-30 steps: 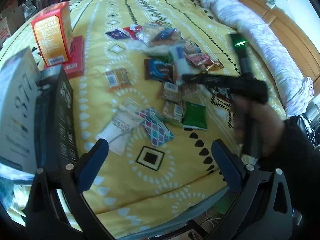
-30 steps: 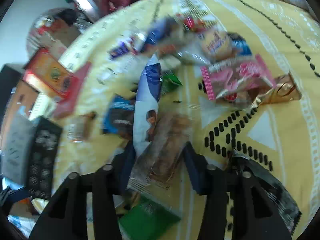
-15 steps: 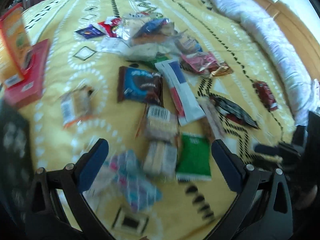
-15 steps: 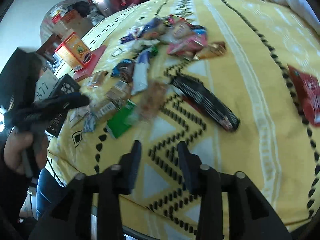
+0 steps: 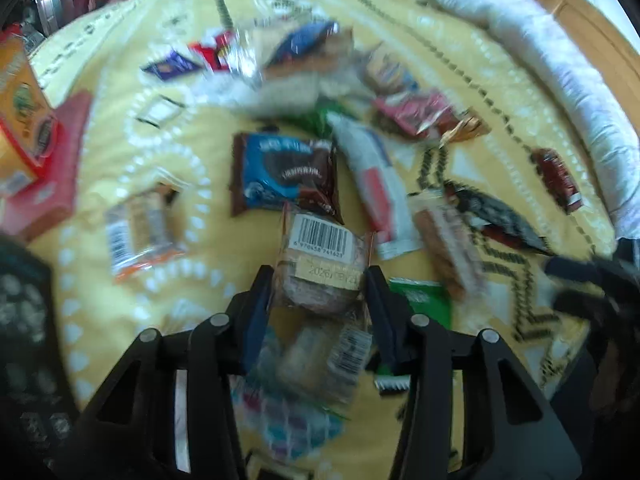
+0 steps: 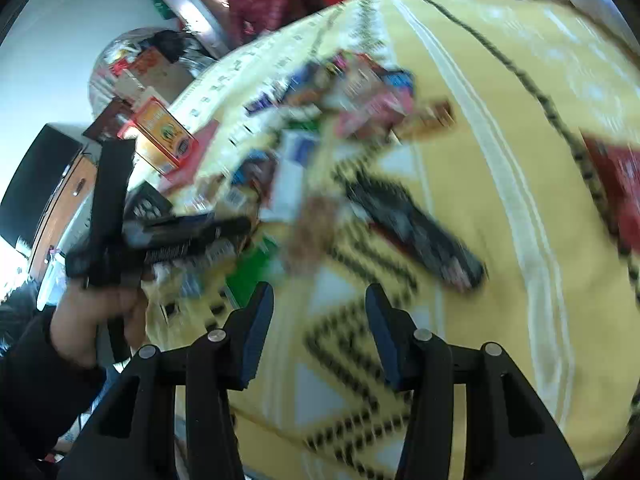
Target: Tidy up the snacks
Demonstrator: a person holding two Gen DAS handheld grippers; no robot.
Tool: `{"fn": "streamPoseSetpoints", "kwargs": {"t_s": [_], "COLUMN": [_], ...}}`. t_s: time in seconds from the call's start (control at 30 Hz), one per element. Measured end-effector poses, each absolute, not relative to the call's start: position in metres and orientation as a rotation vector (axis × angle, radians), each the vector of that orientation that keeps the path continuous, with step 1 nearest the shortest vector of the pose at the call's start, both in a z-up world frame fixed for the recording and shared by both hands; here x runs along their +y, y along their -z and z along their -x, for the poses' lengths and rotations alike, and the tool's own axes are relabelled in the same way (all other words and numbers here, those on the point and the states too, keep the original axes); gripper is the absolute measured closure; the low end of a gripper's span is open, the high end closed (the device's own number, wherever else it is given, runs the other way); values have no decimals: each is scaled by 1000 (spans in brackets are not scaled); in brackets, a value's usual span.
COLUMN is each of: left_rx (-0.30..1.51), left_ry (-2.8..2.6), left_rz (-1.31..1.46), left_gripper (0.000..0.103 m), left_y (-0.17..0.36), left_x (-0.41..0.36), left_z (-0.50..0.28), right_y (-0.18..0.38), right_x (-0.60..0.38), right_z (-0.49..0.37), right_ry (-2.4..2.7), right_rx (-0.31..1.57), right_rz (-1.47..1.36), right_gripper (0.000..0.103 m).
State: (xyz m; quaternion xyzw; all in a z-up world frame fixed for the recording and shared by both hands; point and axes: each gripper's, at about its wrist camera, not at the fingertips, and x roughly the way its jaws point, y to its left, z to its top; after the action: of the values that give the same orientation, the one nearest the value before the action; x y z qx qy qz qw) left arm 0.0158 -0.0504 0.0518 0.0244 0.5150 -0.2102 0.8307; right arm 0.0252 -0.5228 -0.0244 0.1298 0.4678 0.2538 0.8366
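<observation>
The left gripper (image 5: 319,280) has narrowed from its wide spread of a moment ago; its blue pads now press both sides of a clear-wrapped brown pastry with a white barcode label (image 5: 320,264), near the front edge of the yellow patterned bedspread (image 5: 168,152); just beyond it lies a blue and brown cookie packet (image 5: 284,178), then a long white and red wrapper (image 5: 374,184); both sit where they did before. Further back the blurred pile of mixed snack packets (image 5: 304,76) is unmoved. The right gripper (image 6: 320,332) hovers over bare bedspread near the front edge with nothing between its parted fingers, having let go the pastry bar it held a second ago; a black striped packet (image 6: 416,228) lies beyond it.
</observation>
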Motion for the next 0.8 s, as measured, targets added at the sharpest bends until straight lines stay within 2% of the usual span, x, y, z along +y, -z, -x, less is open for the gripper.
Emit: {"fn": "streamPoseSetpoints", "kwargs": {"t_s": [0.13, 0.37, 0.4, 0.43, 0.5, 0.63, 0.8], "left_rx": [1041, 981, 969, 960, 934, 870, 777], "left_ry": [433, 421, 425, 425, 420, 399, 329], "left_rz": [-16, 30, 34, 33, 32, 63, 83], "left_gripper": [57, 57, 57, 57, 57, 57, 57], "left_y": [-76, -107, -112, -115, -123, -144, -179], "left_x": [-30, -13, -11, -9, -3, 17, 56], "left_z": [2, 14, 15, 17, 19, 22, 32], "right_y": [16, 49, 56, 60, 58, 23, -52], "right_x": [-490, -425, -420, -419, -423, -438, -432], "right_z": [-65, -145, -151, -152, -147, -123, -89], "right_ry": [-591, -566, -551, -543, -535, -527, -557], "right_rx": [960, 1057, 1075, 1079, 1062, 964, 805], "right_rz": [-234, -146, -126, -112, -111, -124, -110], "right_gripper": [50, 50, 54, 69, 70, 72, 72]}}
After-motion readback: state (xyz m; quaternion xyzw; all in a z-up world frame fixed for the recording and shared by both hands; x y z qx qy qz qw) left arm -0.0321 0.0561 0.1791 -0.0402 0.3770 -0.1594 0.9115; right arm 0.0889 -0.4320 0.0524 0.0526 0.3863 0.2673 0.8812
